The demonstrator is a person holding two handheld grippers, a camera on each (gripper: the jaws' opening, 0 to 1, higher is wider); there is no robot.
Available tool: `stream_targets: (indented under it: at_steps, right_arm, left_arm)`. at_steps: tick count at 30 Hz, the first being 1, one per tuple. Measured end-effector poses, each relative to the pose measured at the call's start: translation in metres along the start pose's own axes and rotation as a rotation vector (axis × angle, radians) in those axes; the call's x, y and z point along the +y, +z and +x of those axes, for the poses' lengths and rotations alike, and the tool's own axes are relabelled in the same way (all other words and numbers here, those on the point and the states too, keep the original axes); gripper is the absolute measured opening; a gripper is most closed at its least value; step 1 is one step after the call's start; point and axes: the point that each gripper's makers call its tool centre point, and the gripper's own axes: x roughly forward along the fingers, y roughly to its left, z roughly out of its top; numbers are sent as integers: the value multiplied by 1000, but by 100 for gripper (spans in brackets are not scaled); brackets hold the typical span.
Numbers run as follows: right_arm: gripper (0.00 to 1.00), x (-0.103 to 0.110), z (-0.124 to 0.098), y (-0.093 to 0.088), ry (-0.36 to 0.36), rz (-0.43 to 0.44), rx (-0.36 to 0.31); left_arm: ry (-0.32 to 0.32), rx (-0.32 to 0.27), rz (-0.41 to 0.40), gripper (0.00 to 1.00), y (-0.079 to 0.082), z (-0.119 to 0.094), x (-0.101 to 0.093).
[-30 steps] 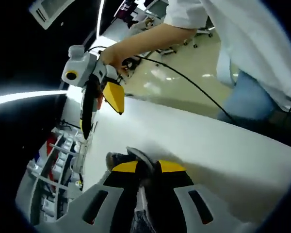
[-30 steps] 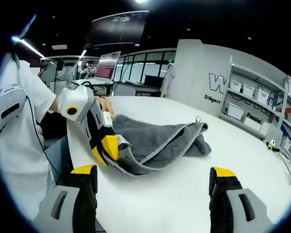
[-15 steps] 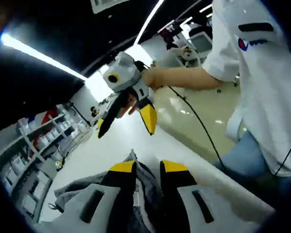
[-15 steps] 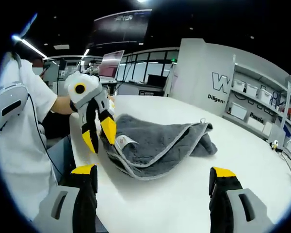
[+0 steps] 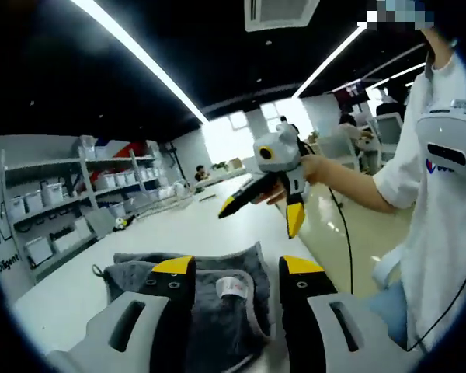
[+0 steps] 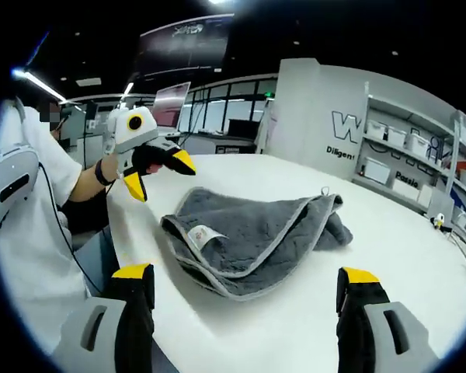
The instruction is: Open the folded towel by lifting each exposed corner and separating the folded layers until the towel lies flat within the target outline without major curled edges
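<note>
Grey towel (image 6: 256, 233) lying folded on white desk (image 6: 388, 311), left gripper (image 6: 157, 172) raised with fingers spread, right gripper (image 5: 260, 210) fingers spread, both empty

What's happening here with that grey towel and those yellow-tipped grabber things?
A person holds a two-jaw gripper in each hand and is working to unfold a grey towel on a white table. At this moment neither tool grips it: the left gripper hangs open above the towel's near corner, and the right gripper is open too, short of the towel. The towel lies folded and rumpled, its label showing.

left gripper (image 6: 157, 172) has let go of the towel (image 6: 252, 237) and lifted clear.
</note>
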Motion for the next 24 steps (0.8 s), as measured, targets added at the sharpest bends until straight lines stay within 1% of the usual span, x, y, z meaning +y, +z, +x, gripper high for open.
stream_targets:
  at_steps: [3,4,6,7,10,13,15,18,21,24]
  right_arm:
    - [99,5,2,-1,-16,13,7]
    - [99,6,2,-1,-22,15,11]
    - [99,11,3,0,-27,12,12]
    - [99,14,3,1,-24,12,9]
    - [99,20,2,3,-20,12,8]
    - [99,23,0,4,-28,9,12]
    - [99,25,-1,5,-33,6,9]
    - [99,28,-3,7,-45,16,-1]
    - [100,33,-3,6,-52,18,-2]
    - [100,39,-4,6,-59,23,-4]
  left_arm:
    - [68,2,-10,55,1,-14,10]
    - [82,8,-10,60,1,-18,10]
    - [142,10,-35,67,0,-28,16]
    - [159,6,-43,70,-1,-32,16]
    - [215,15,-72,73,-5,-45,19]
    - [240,26,-86,77,-9,-53,20]
    - [261,37,-121,79,-12,-57,22]
    - [288,54,-139,87,-16,-61,24]
    - [301,62,-146,89,-20,-64,25]
    - [322,57,-179,96,-23,-67,26]
